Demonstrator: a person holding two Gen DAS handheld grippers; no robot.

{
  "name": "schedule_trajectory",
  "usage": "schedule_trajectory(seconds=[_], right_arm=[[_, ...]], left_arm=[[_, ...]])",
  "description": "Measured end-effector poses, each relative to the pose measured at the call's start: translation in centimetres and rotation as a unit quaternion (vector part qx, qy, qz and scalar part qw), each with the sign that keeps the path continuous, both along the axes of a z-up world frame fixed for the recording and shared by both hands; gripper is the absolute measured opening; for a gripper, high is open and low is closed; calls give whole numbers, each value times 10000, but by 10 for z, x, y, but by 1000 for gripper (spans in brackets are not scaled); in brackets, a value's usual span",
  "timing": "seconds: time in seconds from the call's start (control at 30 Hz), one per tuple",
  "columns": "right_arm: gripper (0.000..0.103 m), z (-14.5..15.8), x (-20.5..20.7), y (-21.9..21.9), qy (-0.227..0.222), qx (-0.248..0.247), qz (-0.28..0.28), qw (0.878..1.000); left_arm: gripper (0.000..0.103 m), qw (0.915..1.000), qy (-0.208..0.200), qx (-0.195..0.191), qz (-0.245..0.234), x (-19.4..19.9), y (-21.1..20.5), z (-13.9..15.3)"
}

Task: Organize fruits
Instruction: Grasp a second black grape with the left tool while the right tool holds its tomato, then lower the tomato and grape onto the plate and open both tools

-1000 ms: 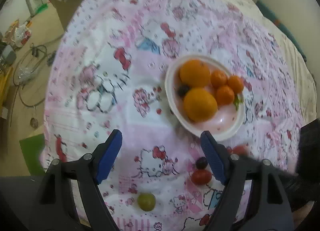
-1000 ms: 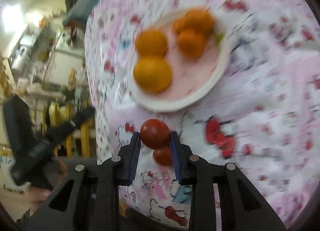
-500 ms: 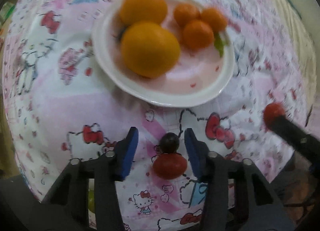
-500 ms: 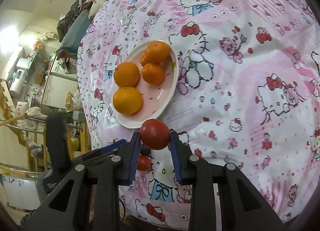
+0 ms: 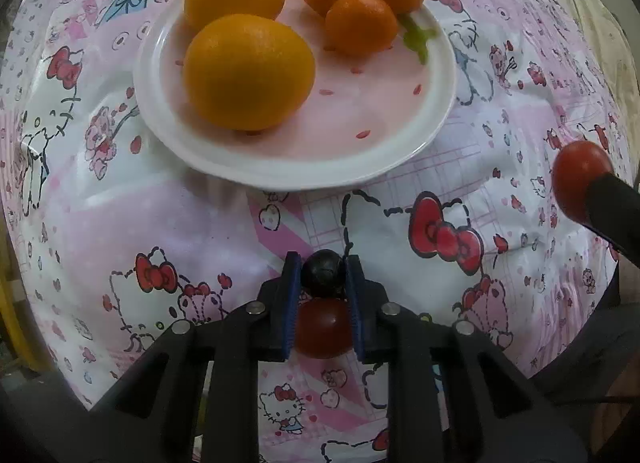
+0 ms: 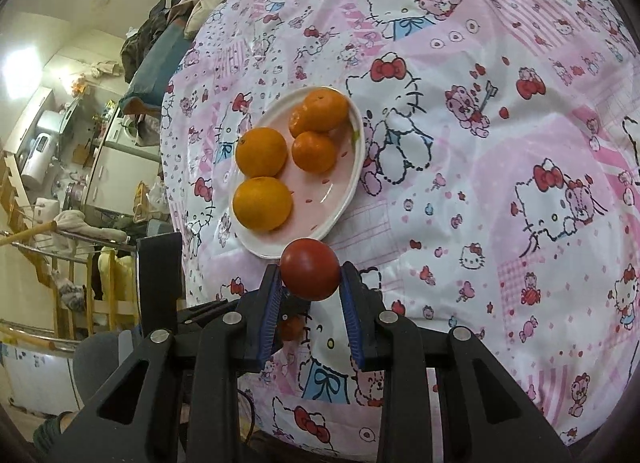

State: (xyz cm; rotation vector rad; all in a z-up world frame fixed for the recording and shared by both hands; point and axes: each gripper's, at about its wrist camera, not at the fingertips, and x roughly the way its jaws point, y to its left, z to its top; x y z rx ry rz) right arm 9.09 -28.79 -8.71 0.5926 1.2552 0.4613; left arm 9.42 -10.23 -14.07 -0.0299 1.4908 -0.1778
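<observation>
A: What does the left wrist view show?

B: The left claw (image 5: pixel 323 275) is closed on a small dark round grape (image 5: pixel 322 273), pinched between its blue pads just above the pink cartoon-print bedspread (image 5: pixel 160 215). A red round tomato (image 5: pixel 320 329) lies on the cloth right behind the grape, between the claw's fingers. Ahead sits the white-rimmed pink plate (image 5: pixel 400 151), carrying two large oranges (image 5: pixel 248 71) on its left side and three small tangerines (image 5: pixel 360 23) at the back right, with a green leaf (image 5: pixel 416 39) beside them. At the right edge, a second red tomato (image 5: pixel 576 179) shows at the tip of the right claw's finger.

A: And the right wrist view?

B: The right claw (image 6: pixel 310 283) grips that second red tomato (image 6: pixel 310 269) between its blue pads, held above the bedspread (image 6: pixel 480 183), just short of the plate's (image 6: pixel 352 183) near rim. The oranges (image 6: pixel 262 203) and tangerines (image 6: pixel 314 151) sit on the plate. The left claw's black frame (image 6: pixel 160 283) is at lower left, with the first tomato (image 6: pixel 290 329) partly visible below.
</observation>
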Motion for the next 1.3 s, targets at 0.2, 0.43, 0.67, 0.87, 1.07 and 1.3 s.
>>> schedule_trajectory(seconds=[0.2, 0.43, 0.67, 0.87, 1.07, 1.3], right_arm=[[31, -1, 0, 1, -8, -93, -27, 10000], [31, 5, 3, 7, -117, -140, 1, 9998], [31, 20, 23, 14, -367, -222, 93, 9990], [31, 18, 49, 25, -348, -307, 243, 9986], [31, -3, 70, 41, -74, -367, 466, 9982], [31, -24, 89, 51, 112, -524, 637, 9965]], left_arm=[[18, 9993, -273, -209, 178, -5, 14, 21], [18, 9939, -811, -478, 575, -11, 45, 59], [18, 9846, -1199, -563, 1141, 20, 97, 90], [18, 9813, -1213, -604, 1366, 48, 111, 91], [18, 9806, -929, -700, 1580, 72, 119, 69], [18, 9830, -782, -648, 1530, 96, 110, 48]])
